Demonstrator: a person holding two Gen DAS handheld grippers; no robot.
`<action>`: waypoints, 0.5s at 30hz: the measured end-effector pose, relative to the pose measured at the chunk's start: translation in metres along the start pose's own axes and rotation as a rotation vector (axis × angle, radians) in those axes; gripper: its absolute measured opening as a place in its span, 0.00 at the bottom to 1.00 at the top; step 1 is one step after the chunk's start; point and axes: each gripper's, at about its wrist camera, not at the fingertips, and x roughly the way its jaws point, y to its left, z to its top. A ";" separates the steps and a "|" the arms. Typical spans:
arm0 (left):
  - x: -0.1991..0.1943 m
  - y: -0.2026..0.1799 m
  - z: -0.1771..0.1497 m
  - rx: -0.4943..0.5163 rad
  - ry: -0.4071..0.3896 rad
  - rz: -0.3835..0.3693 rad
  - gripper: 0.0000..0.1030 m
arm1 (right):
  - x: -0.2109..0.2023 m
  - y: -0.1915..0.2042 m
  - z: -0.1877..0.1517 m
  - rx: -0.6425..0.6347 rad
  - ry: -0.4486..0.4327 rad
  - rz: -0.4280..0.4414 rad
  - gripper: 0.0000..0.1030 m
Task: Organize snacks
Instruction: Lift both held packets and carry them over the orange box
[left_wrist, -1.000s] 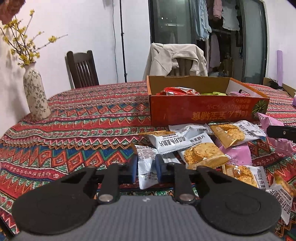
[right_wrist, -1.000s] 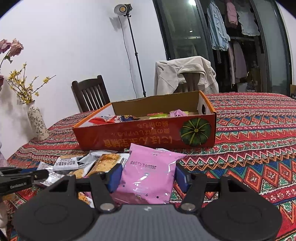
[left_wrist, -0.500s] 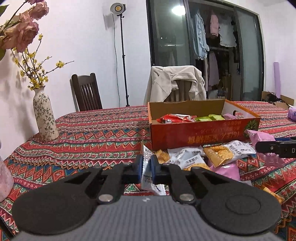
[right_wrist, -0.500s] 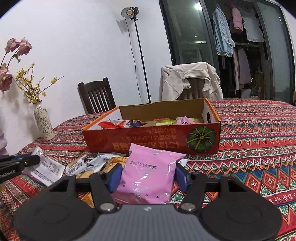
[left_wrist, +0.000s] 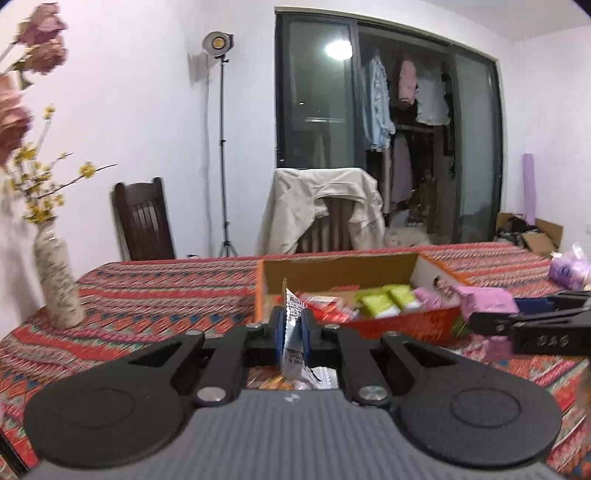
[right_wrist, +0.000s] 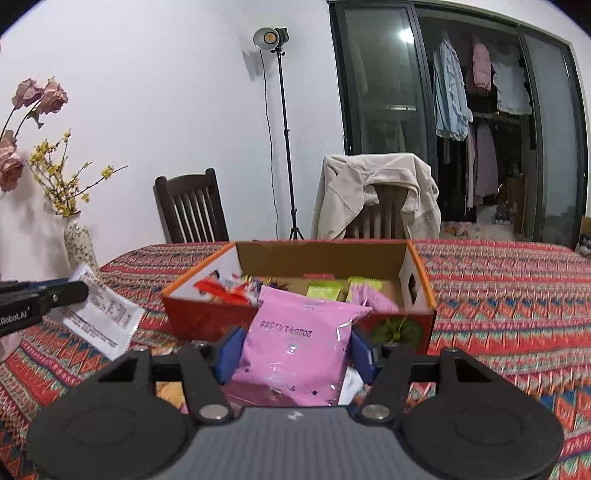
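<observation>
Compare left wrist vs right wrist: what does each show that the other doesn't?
Left wrist only: left gripper, jaws shut edge-on on the white packet; a purple roll against the far wall; an open cardboard carton beside it.

Right wrist only: right gripper, jaws shut on the pink packet, date print visible; the white packet's printed face.

Both: orange box with snacks inside, patterned tablecloth, vase, both chairs, light stand.

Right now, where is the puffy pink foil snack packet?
In the right wrist view, the pink foil snack packet is clamped in the right gripper, raised just in front of the orange cardboard box.
</observation>
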 end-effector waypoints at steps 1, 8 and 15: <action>0.005 -0.002 0.006 -0.005 0.001 -0.014 0.10 | 0.003 -0.001 0.006 -0.001 -0.003 -0.006 0.59; 0.051 -0.022 0.041 -0.015 0.002 -0.065 0.10 | 0.030 -0.013 0.040 0.012 -0.018 -0.037 0.59; 0.111 -0.026 0.067 -0.058 0.019 -0.063 0.10 | 0.075 -0.031 0.067 0.032 -0.009 -0.065 0.59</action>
